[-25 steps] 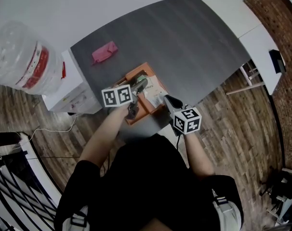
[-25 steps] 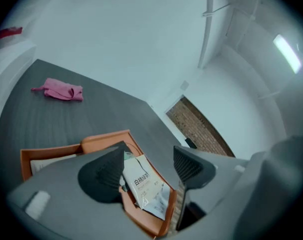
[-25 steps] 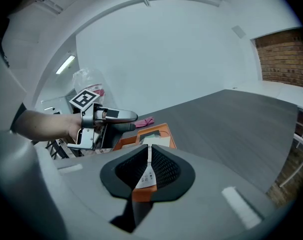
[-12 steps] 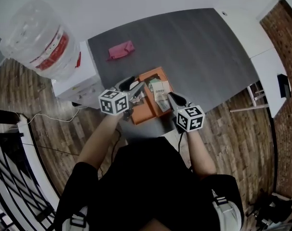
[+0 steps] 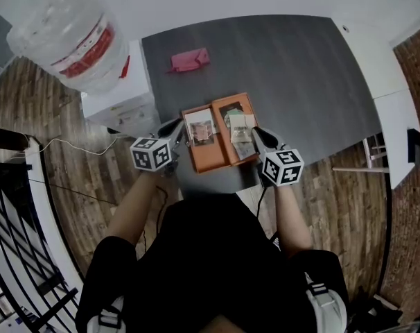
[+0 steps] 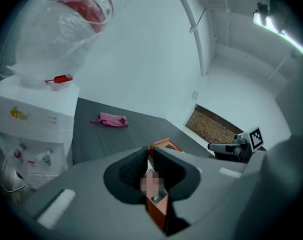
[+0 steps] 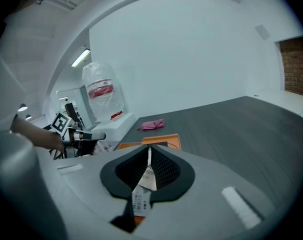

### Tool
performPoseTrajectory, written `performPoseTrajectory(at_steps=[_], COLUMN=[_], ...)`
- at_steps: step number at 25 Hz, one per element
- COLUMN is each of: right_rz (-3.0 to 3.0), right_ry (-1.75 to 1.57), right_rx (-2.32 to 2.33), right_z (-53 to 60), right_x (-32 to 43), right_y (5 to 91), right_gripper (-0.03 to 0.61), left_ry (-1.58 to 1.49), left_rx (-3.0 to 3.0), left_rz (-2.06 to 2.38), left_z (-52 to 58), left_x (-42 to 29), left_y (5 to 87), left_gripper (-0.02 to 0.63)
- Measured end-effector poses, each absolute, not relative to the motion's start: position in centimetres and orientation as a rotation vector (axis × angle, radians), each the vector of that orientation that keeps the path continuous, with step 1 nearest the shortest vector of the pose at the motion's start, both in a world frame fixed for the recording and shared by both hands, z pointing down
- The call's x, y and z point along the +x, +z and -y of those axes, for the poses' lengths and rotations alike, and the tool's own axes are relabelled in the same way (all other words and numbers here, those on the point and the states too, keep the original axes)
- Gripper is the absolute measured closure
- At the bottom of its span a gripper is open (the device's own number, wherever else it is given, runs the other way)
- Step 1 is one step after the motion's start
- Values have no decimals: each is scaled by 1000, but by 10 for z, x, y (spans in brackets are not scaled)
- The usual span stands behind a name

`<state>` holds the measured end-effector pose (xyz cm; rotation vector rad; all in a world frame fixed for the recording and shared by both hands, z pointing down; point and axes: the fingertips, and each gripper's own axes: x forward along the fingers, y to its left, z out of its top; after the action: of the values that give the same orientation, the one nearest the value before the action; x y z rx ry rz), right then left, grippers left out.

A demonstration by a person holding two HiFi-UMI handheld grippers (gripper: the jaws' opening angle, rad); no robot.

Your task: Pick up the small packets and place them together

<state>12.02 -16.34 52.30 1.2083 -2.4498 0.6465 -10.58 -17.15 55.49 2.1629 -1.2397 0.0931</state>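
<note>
The left gripper (image 6: 150,159) has just been closing its jaws, and they now stand together on the left edge of the orange box (image 5: 210,159). In the left gripper view the orange wall runs between the two pads, and a blurred patch covers the spot just above it. The right gripper (image 7: 149,151) is clamped on a small packet (image 7: 143,184), a thin white one with dark print, which hangs between its pads over the right side of the box. The box lies on the dark desk (image 5: 286,68) between the two grippers and shows two halves. One single packet (image 5: 200,129) lies in the half just beside the left gripper, and a small pile of packets (image 5: 240,125) lies in the half just in front of the right gripper. Further ahead of both grippers, well apart from the box, a pink cloth (image 5: 190,60) lies on the desk. On the outer side of the left gripper a white water dispenser (image 5: 116,103) stands beside the desk and carries a clear bottle (image 5: 68,30).
</note>
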Motion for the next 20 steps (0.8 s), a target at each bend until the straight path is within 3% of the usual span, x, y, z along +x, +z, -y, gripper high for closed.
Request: performPoseTrajectory(at_steps=[9, 12, 20], right_rz=[2437, 2461, 2573], right_ry=[672, 653, 523], right_rx=[1279, 1351, 1605], right_z=[159, 148, 97], right_x=[143, 143, 121], right_y=[527, 522, 481], right_gripper=[558, 558, 575], left_ry=[86, 25, -45], left_rx=[2081, 2083, 2327], left_rz=[1400, 1473, 1518], left_z=[124, 112, 92], left_x=[-158, -174, -190], left_y=[574, 562, 505], left_gripper=[581, 611, 614])
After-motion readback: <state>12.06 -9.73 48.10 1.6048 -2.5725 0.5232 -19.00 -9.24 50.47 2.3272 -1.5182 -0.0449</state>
